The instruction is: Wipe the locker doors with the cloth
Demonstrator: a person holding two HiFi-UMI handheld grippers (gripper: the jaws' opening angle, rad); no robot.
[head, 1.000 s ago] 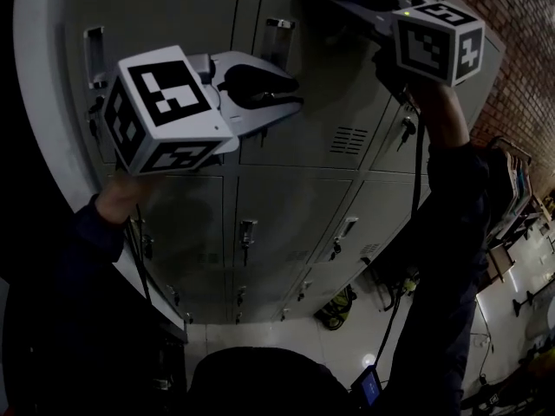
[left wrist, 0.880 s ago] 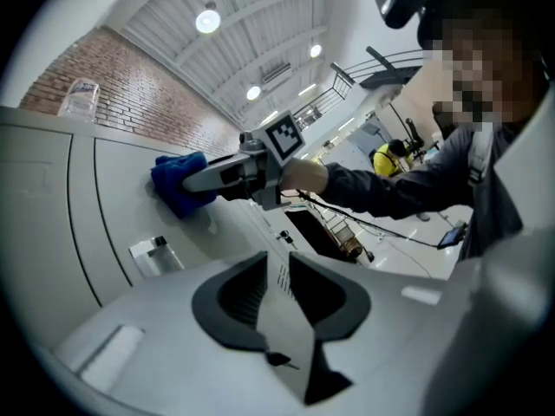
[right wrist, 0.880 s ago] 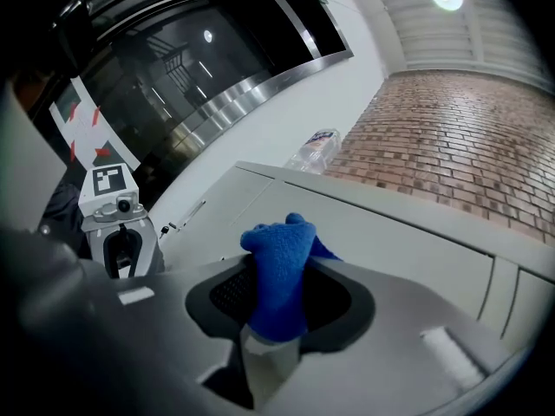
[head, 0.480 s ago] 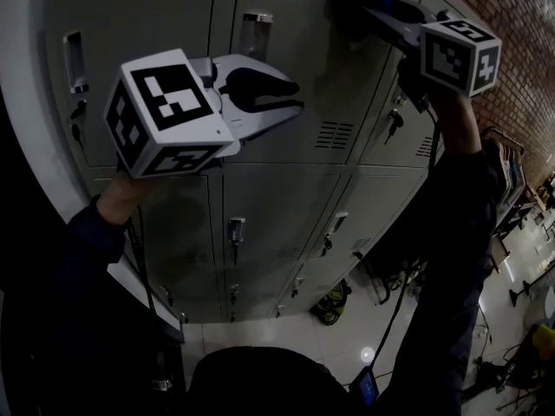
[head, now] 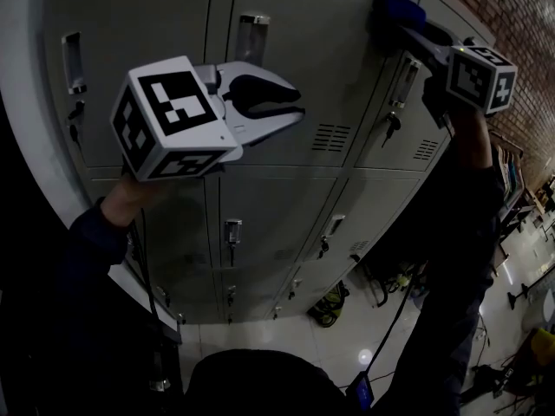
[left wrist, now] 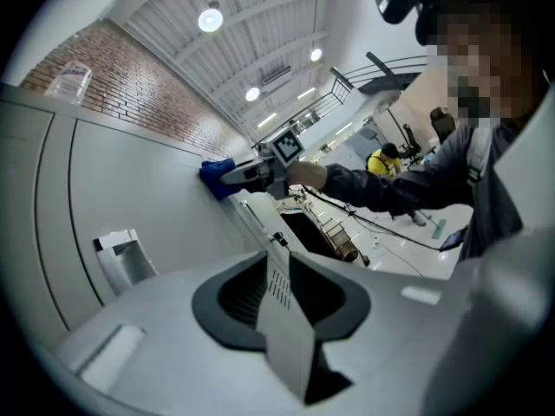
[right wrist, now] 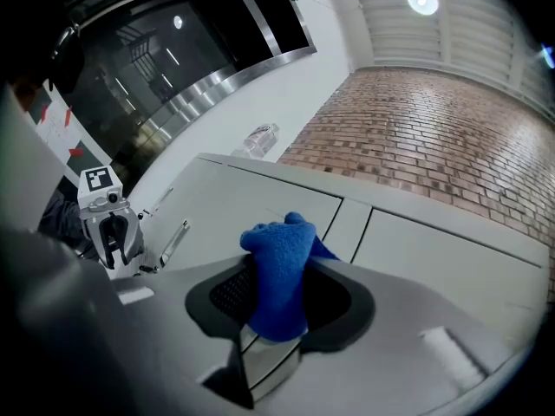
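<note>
Grey metal locker doors (head: 286, 50) fill the head view. My right gripper (head: 401, 24) is raised at the top right, shut on a blue cloth (head: 395, 9) that presses against an upper door near its top edge. The right gripper view shows the cloth (right wrist: 279, 276) bunched between the jaws, with the door seams behind it. My left gripper (head: 299, 111) hangs in front of the upper doors at mid-left, shut and holding nothing. The left gripper view shows only a thin strip of vented door between its jaws, and the cloth (left wrist: 217, 178) far off.
Latches and handles (head: 253, 29) stick out from the doors, and vent slots (head: 331, 137) sit low on them. A brick wall (head: 520, 16) meets the lockers at the right. A clear bottle (right wrist: 260, 137) lies on top of the lockers. A cable and a yellow-green item (head: 334, 306) are near the floor.
My right gripper has carried the cloth rightward along the top of the upper doors. The left gripper has stayed about where it was.
</note>
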